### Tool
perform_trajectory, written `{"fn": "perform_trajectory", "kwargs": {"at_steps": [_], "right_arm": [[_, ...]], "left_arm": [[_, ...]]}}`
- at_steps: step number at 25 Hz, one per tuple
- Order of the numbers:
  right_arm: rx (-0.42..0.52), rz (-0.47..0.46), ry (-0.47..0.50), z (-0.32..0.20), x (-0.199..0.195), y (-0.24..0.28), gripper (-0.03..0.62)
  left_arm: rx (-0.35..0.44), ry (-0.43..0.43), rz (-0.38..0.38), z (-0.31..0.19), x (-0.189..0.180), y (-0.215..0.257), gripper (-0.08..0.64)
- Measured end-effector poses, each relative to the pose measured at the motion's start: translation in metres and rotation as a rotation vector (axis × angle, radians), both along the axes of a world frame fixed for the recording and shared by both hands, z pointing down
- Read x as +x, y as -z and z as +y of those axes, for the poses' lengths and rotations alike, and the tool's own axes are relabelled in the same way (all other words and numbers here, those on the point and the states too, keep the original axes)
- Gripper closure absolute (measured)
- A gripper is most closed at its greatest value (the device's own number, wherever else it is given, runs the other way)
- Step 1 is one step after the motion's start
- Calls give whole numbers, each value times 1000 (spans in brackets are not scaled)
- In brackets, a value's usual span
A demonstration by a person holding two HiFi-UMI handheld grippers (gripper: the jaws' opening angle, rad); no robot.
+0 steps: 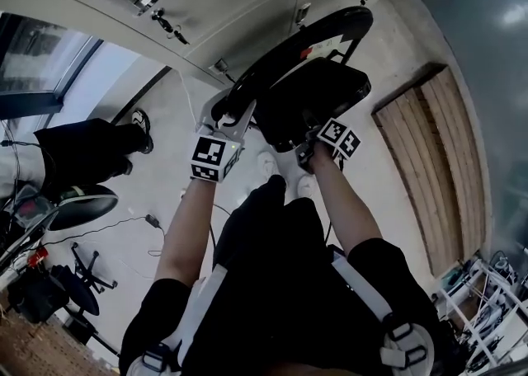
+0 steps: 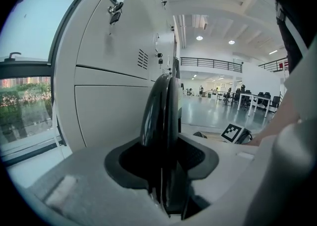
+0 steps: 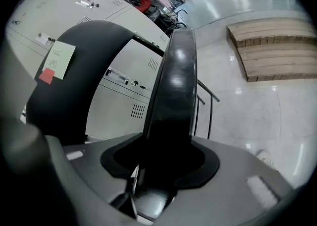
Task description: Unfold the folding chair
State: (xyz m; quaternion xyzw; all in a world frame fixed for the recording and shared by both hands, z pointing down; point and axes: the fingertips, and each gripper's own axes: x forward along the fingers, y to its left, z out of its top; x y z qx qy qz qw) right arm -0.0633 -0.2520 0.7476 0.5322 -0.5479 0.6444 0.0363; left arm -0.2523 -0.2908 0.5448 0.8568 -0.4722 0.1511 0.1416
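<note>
— Where do we have the folding chair (image 1: pixel 330 86)?
— Upper centre of the head view, before the lockers (image 1: pixel 214 3). Our left gripper (image 1: pixel 233 115) has its fingers pinching the backrest (image 2: pixel 161 111) edge, and our right gripper (image 1: pixel 308 148) has its fingers pinching the seat (image 3: pixel 173 86) edge.

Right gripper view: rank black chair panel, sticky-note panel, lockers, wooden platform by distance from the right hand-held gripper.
1. Black chair panel, centre, between the jaws.
2. Sticky-note panel, left.
3. Lockers, behind both panels.
Wooden platform, upper right: too close to call against the lockers.
</note>
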Motion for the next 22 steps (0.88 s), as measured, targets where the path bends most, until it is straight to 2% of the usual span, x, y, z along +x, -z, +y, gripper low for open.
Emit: {"fn": "perform_trajectory", "kwargs": {"at_steps": [7,10,17,22], "right_arm": [[22,-68,-38,21,20,-7,407],[21,-89,-36,35,31,-13,407],[44,-140,-32,59,49,-25,400],[27,-219,-73,81,69,-41,403]], "left_arm": [[-87,-17,121,17,19,-4,385],[-101,-7,130,25,25,-7,380],[-70,8,126,29,25,-7,380],[-90,-60,172,41,41,-14,380]]}}
